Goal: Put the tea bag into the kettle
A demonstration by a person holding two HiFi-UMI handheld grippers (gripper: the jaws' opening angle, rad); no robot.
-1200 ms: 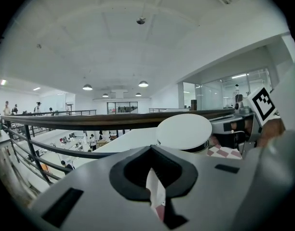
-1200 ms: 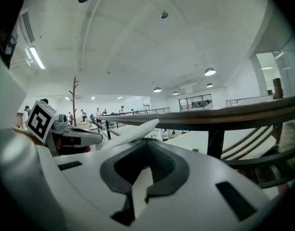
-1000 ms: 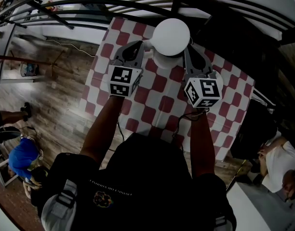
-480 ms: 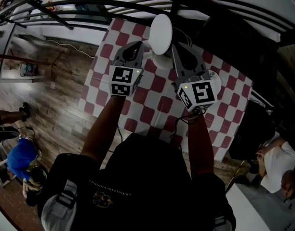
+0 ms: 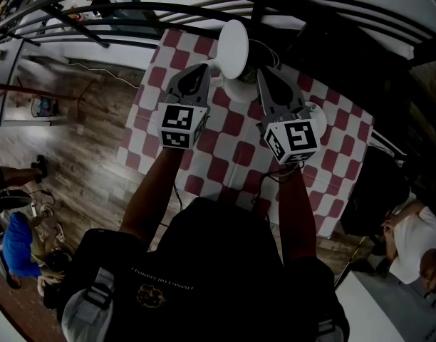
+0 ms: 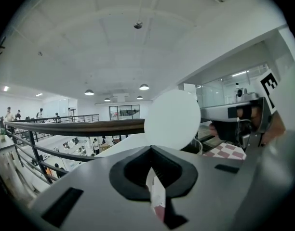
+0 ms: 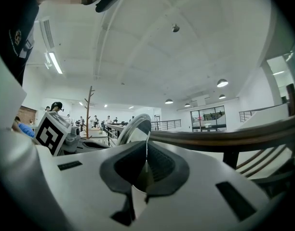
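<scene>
A white kettle [image 5: 239,88] stands at the far side of the red-and-white checked table [image 5: 225,152]. Its round white lid [image 5: 232,48] is tipped up on edge over the opening. My right gripper [image 5: 264,73] is shut on a thin tab of the lid [image 7: 132,129], which the right gripper view shows edge-on just beyond the jaws [image 7: 142,172]. My left gripper [image 5: 200,71] is left of the kettle, shut on the white and red paper of the tea bag [image 6: 156,196]. In the left gripper view the lid [image 6: 172,119] fills the middle. The kettle's inside is hidden.
A small round white object [image 5: 315,114] lies on the cloth beside the right gripper's marker cube. A dark railing [image 5: 132,9] runs behind the table. Wooden floor [image 5: 68,141] lies to the left. A person [image 5: 410,241] sits at the lower right.
The lid lay flat on the kettle a second ago and now stands tipped up on edge. My right gripper has shifted left toward the kettle with it. The left gripper has barely moved.
</scene>
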